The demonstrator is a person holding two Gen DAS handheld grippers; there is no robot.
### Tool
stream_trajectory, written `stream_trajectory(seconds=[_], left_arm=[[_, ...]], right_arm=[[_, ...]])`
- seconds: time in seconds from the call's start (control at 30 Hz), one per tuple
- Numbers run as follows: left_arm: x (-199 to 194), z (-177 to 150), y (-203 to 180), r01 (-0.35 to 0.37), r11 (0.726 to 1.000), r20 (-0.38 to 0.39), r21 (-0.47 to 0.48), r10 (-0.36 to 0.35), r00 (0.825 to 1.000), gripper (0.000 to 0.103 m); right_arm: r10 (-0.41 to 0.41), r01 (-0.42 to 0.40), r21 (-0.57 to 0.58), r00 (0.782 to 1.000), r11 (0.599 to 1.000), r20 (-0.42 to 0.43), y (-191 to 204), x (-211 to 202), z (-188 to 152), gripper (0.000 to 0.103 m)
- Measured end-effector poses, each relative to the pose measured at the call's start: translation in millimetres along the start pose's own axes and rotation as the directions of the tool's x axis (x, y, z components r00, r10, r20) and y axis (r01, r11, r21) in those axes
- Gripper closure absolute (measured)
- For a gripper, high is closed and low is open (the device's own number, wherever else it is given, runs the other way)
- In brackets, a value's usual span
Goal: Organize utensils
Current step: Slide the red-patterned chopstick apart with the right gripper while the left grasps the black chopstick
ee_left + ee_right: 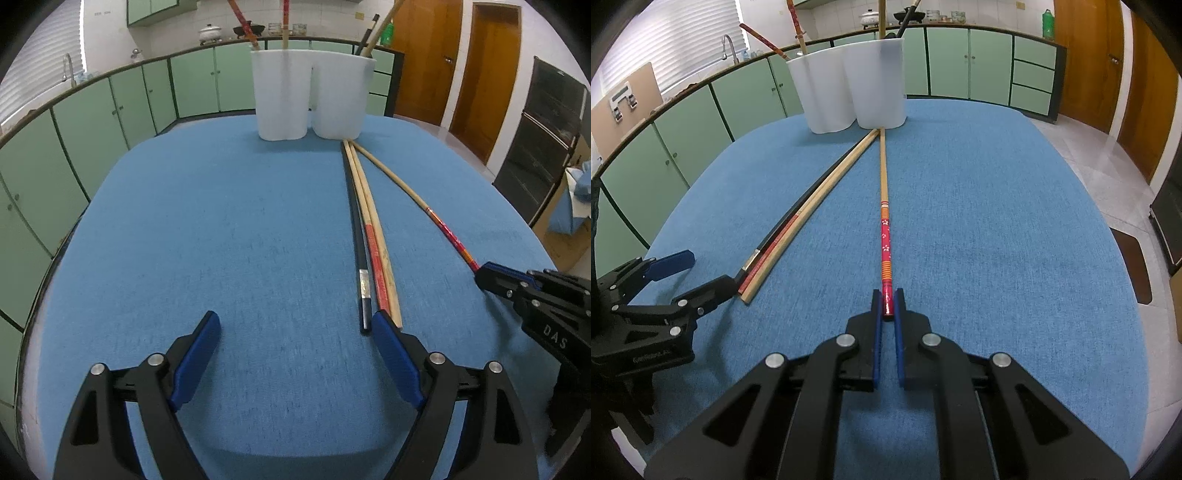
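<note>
Where the right gripper [888, 306] meets the blue cloth-covered table [997, 221], its jaws are clamped on the red butt end of a floral chopstick [885, 236]. Long axis runs straight away from the gripper toward the white two-lobed holder [857, 85]; bare wooden tip points at the holder's base, ending just before it. Shaft lies flat on the cloth.

Left of it: bundle of three chopsticks, touching one another along their length — black chopstick [357, 229] with a silver band, red-handled chopstick [375, 251], plain wooden chopstick [382, 243]. Their tips also point at the holder and converge with the floral one's tip near its base; butt ends splay apart toward the grippers.

Left gripper [295, 325] hovers low with jaws spread wide, nothing between them. Its right-hand finger [395, 354] sits just at the butt ends of the bundle; contact unclear.

Several chopsticks stand upright or leaning in the holder, at the table's far edge.
</note>
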State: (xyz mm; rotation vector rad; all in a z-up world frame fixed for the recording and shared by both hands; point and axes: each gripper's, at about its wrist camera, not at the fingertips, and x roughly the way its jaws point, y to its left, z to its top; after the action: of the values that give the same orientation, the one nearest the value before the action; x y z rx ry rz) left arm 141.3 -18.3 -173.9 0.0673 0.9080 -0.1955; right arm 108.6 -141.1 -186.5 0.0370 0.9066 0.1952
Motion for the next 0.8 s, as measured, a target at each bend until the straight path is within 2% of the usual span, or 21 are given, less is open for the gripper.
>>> stream_trajectory(seconds=[0.43,0.53,0.6,0.73,0.8], left_arm=[[6.7,3.5,-7.5,-0.029,0.999,-0.021,0.023,0.03,0.999,0.021],[5.6,3.4,-9.9,-0.012,0.999,-0.012,0.031,0.012,1.0,0.034],[3.8,3.3,-14.7,0.01,0.999,-0.002,0.051,-0.01,1.0,0.051],[2.6,2.9,-16.6,0.04,0.997,0.006,0.064,-0.04,0.999,0.063],[1.5,2.8,-11.2,0.047,0.998,0.01,0.042,-0.047,0.999,0.075]], right_arm=[[0.019,-0.019,0.005,1.0,1.0,0.003,-4.2,-2.4,-2.9,0.097],[0.023,-0.023,0.008,1.0,1.0,0.003,-4.5,-2.8,-3.4,0.097],[0.027,-0.027,0.007,1.0,1.0,0.004,-4.1,-3.1,-3.7,0.095],[0.043,-0.043,-0.004,0.999,0.999,0.004,-2.4,-4.6,-4.4,0.088],[0.046,-0.046,-0.009,0.999,0.999,0.005,-2.1,-5.5,-5.1,0.085]])
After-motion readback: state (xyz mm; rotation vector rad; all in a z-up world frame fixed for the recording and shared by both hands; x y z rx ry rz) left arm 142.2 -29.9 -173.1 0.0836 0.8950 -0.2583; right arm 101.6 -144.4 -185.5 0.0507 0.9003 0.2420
